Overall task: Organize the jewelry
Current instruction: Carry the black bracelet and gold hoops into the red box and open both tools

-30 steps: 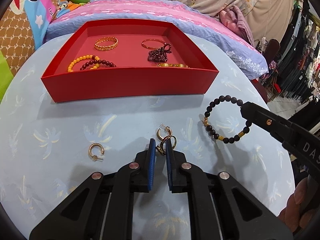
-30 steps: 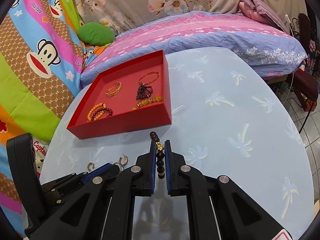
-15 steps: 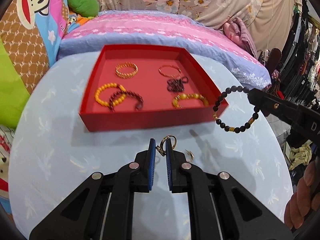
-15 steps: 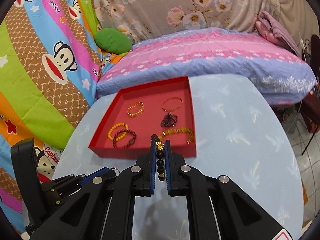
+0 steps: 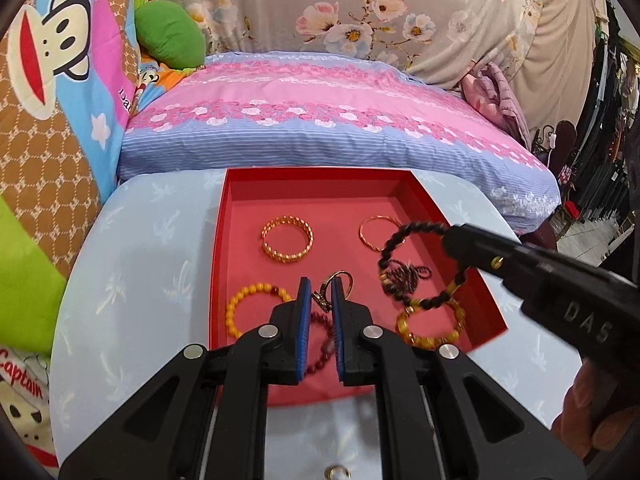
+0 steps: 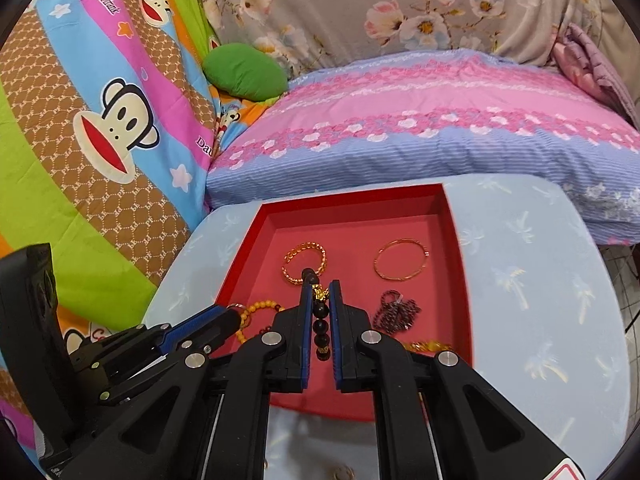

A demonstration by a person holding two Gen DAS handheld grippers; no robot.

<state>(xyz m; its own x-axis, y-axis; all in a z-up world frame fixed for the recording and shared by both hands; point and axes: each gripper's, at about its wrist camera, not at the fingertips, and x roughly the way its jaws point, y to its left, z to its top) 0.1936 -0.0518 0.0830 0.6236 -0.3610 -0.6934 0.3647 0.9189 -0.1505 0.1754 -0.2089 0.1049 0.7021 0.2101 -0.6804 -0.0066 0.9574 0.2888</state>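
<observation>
Nearly done: your left claw (image 5: 321, 300) grips an earring (image 5: 334, 286), right claw (image 6: 320, 312) a black bead bracelet (image 5: 420, 264), both over red tray (image 5: 218, 264); 1 earring (image 5: 338, 473) left on desk, 6 o'clock.

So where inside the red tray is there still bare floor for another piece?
Red tray: bare along the far wall, and between gold chain bangle and thin gold bangle. Crowded at the near right, around the dark beaded cluster.

Red tray (image 5: 448, 216) matt card; gold bangle (image 5: 287, 239) shiny metal; black bead bracelet (image 5: 386, 252) glossy; tablecloth (image 5: 152, 248) smooth.
</observation>
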